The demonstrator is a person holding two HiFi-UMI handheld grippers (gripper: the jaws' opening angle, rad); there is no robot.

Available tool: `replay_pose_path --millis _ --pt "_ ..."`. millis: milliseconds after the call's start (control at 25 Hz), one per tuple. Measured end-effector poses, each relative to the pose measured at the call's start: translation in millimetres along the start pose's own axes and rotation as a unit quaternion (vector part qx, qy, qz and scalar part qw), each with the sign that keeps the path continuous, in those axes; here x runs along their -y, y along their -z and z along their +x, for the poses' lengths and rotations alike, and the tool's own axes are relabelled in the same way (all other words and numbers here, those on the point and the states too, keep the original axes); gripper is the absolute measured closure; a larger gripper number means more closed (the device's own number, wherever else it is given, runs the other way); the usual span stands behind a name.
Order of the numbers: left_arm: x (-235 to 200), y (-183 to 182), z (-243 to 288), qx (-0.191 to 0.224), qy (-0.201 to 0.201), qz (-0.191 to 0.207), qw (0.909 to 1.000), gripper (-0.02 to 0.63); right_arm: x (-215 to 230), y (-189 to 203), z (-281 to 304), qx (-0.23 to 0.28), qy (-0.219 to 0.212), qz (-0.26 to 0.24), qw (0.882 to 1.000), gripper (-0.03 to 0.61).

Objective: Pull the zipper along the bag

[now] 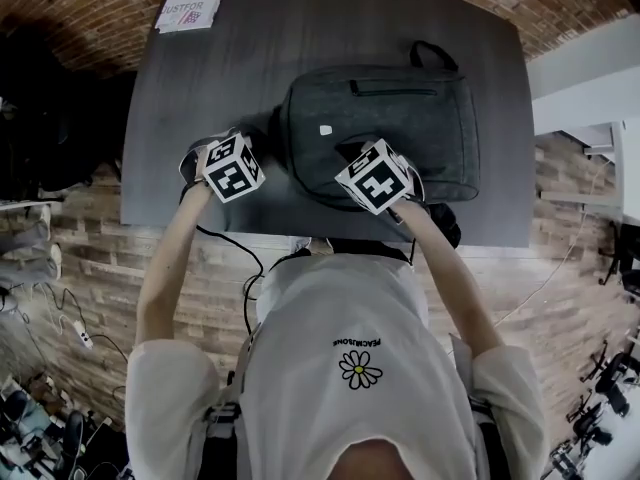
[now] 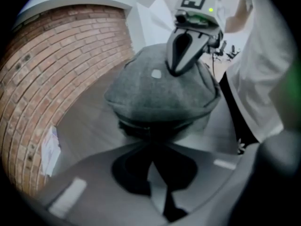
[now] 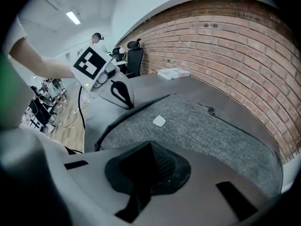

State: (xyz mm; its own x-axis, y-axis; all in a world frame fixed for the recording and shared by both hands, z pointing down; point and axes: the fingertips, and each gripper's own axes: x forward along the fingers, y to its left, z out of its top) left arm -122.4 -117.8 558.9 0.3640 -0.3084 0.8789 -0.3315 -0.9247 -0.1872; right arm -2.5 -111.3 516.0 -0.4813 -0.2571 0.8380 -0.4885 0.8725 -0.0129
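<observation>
Bag (image 1: 400, 128): grey, flat on the desk (image 1: 200, 88).
Left claw (image 2: 150, 147): closed, by the Bag's end.
Right claw (image 3: 151, 149): apparently closed, over the Bag.

Right gripper (image 3: 149, 147) low over a grey felt backpack (image 3: 207, 135), jaws closed together, nothing seen between them; small white patch (image 3: 159, 121) on the fabric just ahead; pocket zipper pull (image 3: 211, 111) off to the right; left gripper (image 3: 126, 100) at the bag's far edge, contact unclear, its marker cube (image 3: 91, 62) uppermost; dark table (image 3: 155, 86) beyond; white box (image 3: 174, 72) lying near the brick wall (image 3: 225, 41)
</observation>
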Motion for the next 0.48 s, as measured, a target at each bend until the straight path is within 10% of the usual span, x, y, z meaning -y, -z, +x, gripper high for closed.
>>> replay_pose_path --millis 480 --pt "165.2 -55.8 6.2 0.109 0.191 -0.062 0.9737 0.596 0.1 -5.5 3.9 0.008 0.010 -0.005 1.000 0.578"
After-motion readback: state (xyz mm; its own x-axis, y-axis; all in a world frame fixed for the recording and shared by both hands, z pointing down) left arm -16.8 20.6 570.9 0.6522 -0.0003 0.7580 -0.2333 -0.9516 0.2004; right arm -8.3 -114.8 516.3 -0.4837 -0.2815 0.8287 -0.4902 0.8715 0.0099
